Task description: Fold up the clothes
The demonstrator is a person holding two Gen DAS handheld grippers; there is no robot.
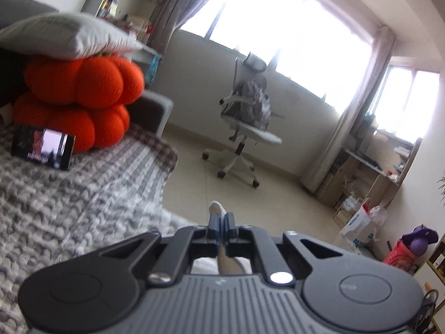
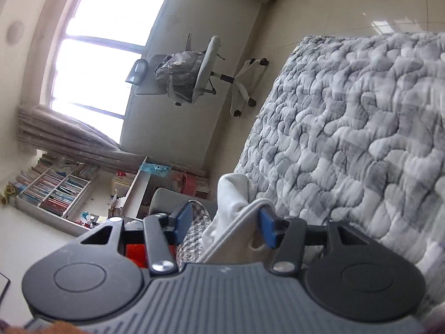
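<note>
Two tongs [image 1: 221,218] [image 2: 226,224], one white garment [image 2: 233,192]

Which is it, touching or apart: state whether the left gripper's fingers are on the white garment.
Touching. In the left wrist view the left gripper is shut on the white garment, which pokes out past the fingertips.

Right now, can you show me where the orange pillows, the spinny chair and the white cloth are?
orange pillows [image 1: 83,97]: left wrist view, front of the upper pillow.
chair [image 1: 258,136]: left wrist view, on its seat.
white cloth [image 2: 232,192]: right wrist view, bunched upper part between the fingers.
</note>
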